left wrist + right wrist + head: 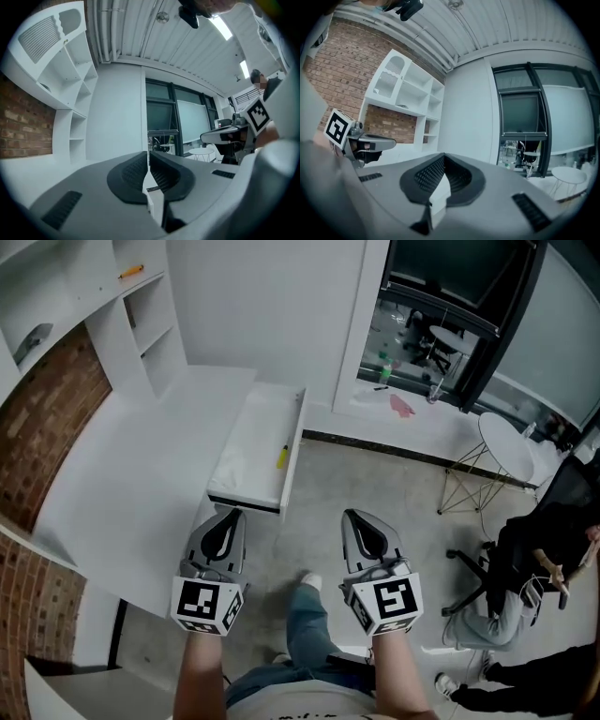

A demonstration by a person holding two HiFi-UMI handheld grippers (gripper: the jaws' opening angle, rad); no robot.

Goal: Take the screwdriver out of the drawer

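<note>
The white drawer (292,451) stands pulled out from the white desk (131,484). Inside it, against the right wall, lies a small yellow screwdriver (281,457). My left gripper (231,514) hovers just in front of the drawer's front panel, shut and empty. My right gripper (355,517) is level with it, to the right of the drawer and over the floor, also shut with nothing in it. In the left gripper view the jaws (147,161) meet, and the right gripper (229,135) shows beside them. In the right gripper view the pads (436,173) touch at the tip.
White shelves (141,315) and a brick wall (42,442) stand at the left. A round white table (506,446), a wire stool (469,479) and a seated person (544,568) are at the right. My own legs (305,624) are below the grippers.
</note>
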